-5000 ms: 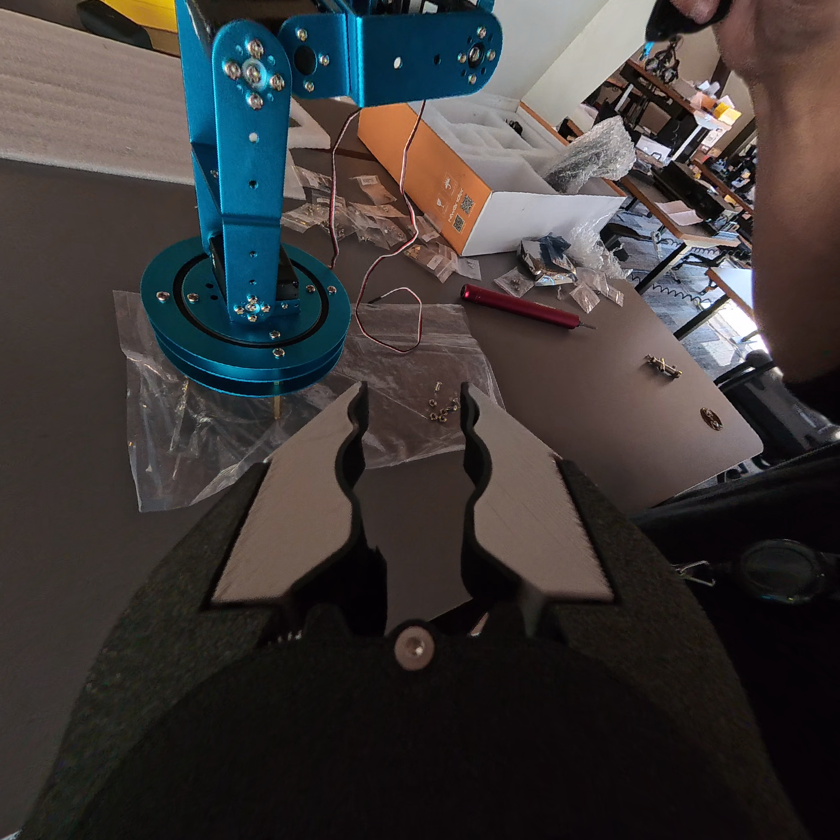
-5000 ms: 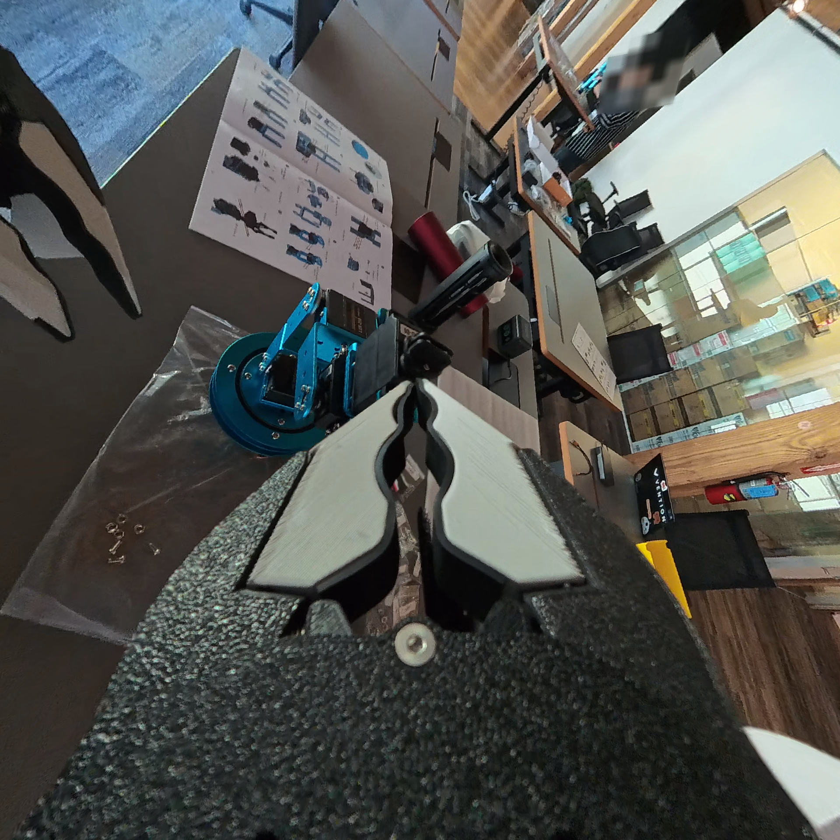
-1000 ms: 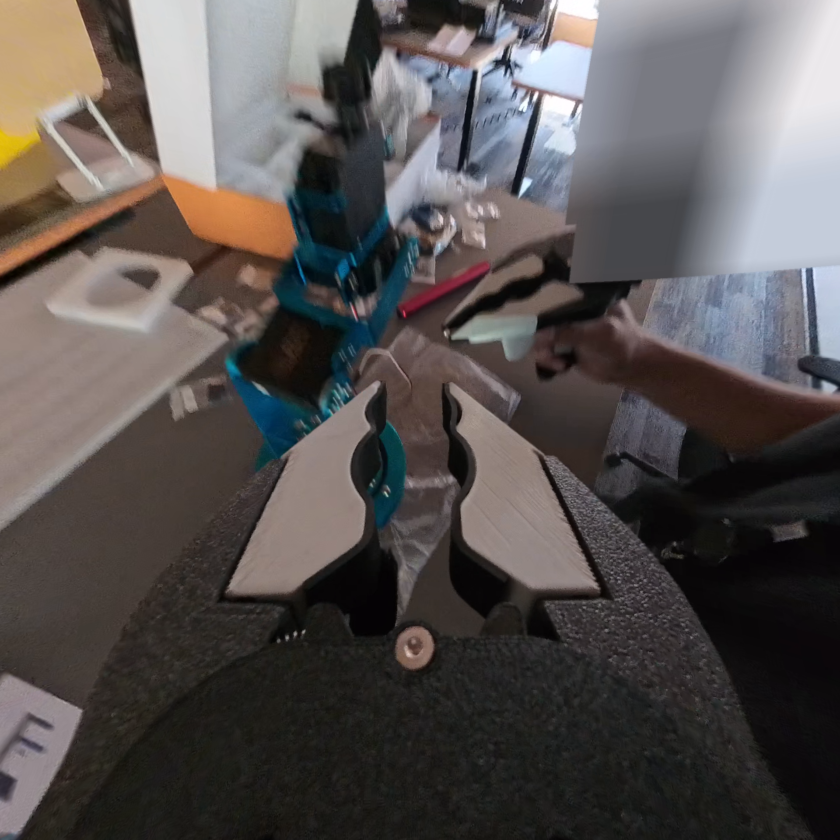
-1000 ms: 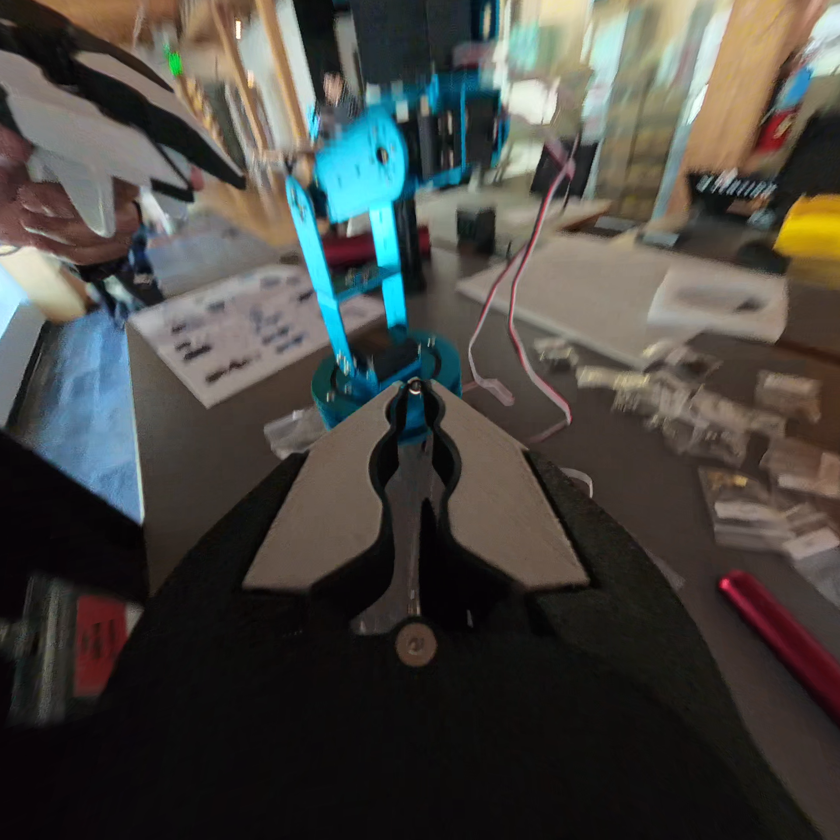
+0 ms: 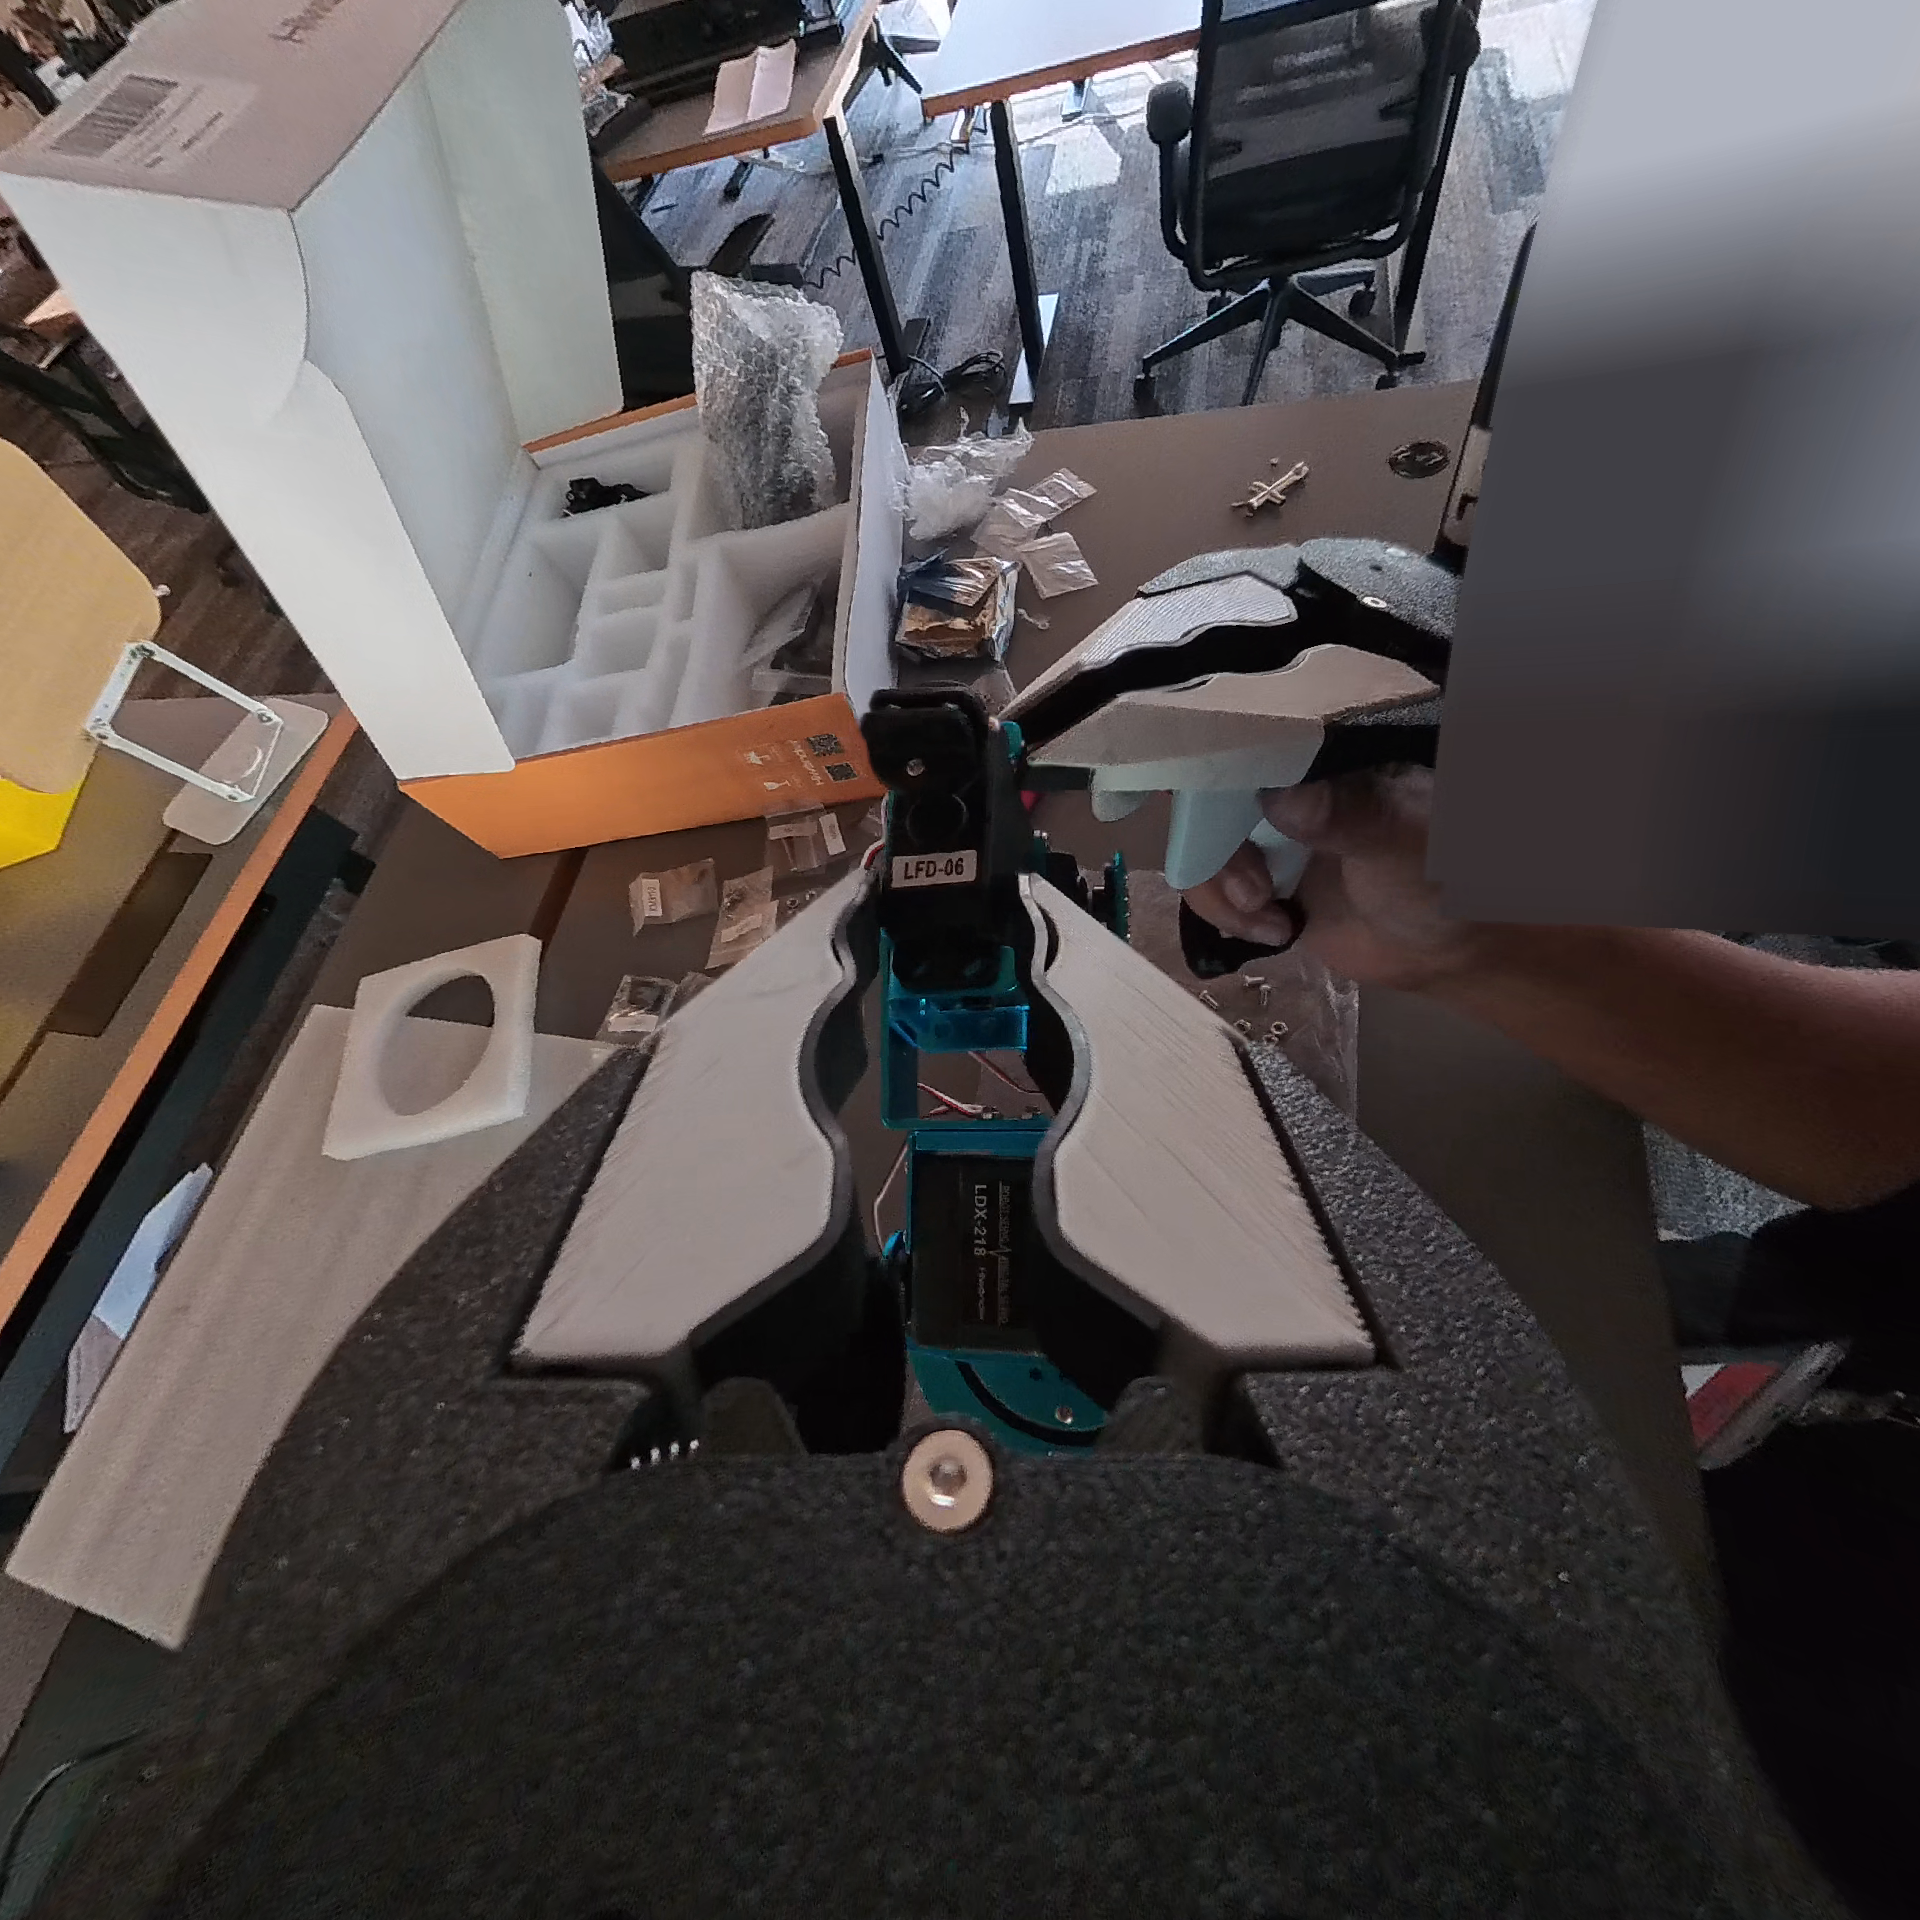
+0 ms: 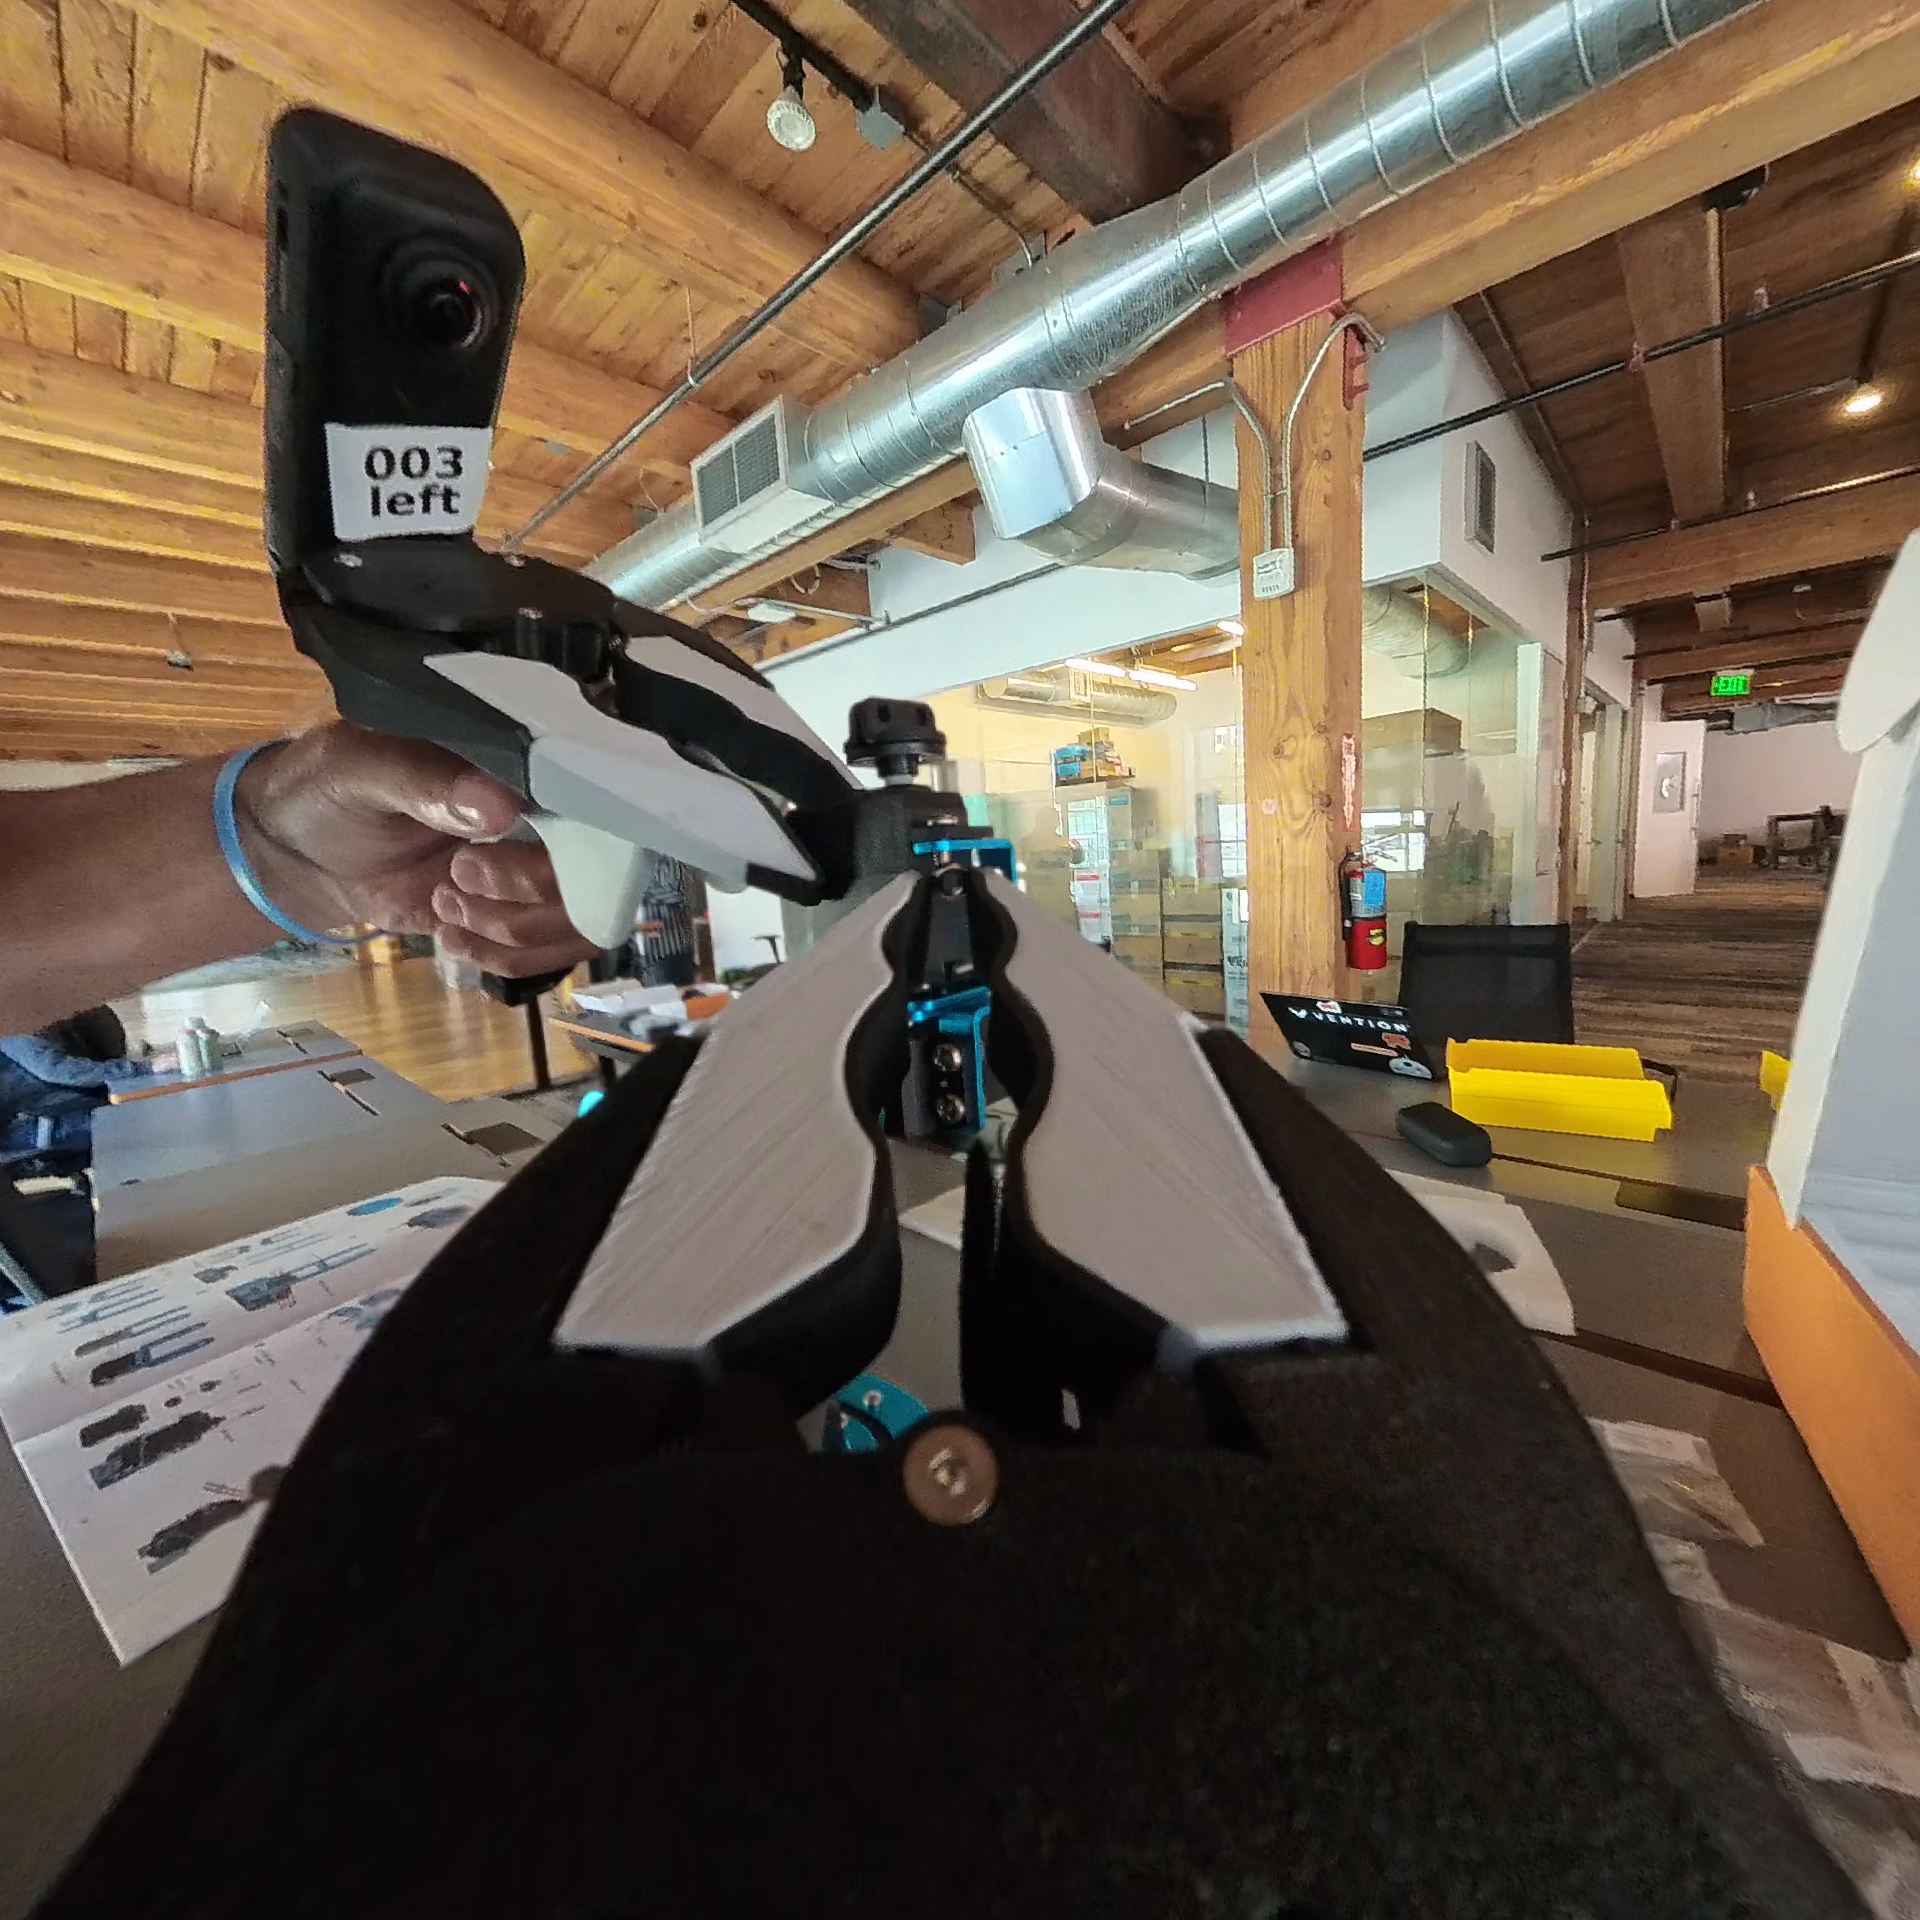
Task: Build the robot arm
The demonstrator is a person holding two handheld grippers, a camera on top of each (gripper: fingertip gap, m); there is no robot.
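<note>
Both grippers meet at the top of a small blue arm kit (image 5: 951, 1023) standing on the brown table (image 5: 1496, 1122). The left gripper (image 5: 943, 894) comes in from above, its two pale fingers (image 5: 727, 1122) pressed against the sides of the black servo (image 5: 935, 842) at the kit's upper end, the one with a white sticker; the servo fills the gap between the tips, so the jaws look clamped on it. Lower between the fingers the blue bracket and a second black servo (image 5: 971, 1257) show.

From the other side, the right gripper (image 6: 948, 883) points level at the same top part. Its fingers (image 6: 1132, 1132) are nearly together, the tips pinching a small dark piece just under the blue bracket (image 6: 961, 854); what exactly is pinched I cannot make out. In that view the left gripper (image 6: 805, 868) is seen held in a hand (image 6: 384, 831) with a blue wristband, its tips at the black block beneath a round knob (image 6: 894, 727). A camera sits on top of it.

In the left view the right gripper (image 5: 1013, 732) reaches in from the right, held by a hand (image 5: 1320, 894), tip touching the servo top.

Around the kit: an open white and orange box (image 5: 499, 499) with foam, bubble wrap (image 5: 764, 405), small part bags (image 5: 717, 904), a foam sheet (image 5: 436, 1039), loose screws (image 5: 1242, 1003). A manual (image 6: 177, 1361) lies left, yellow bins (image 6: 1553, 1086) farther off
</note>
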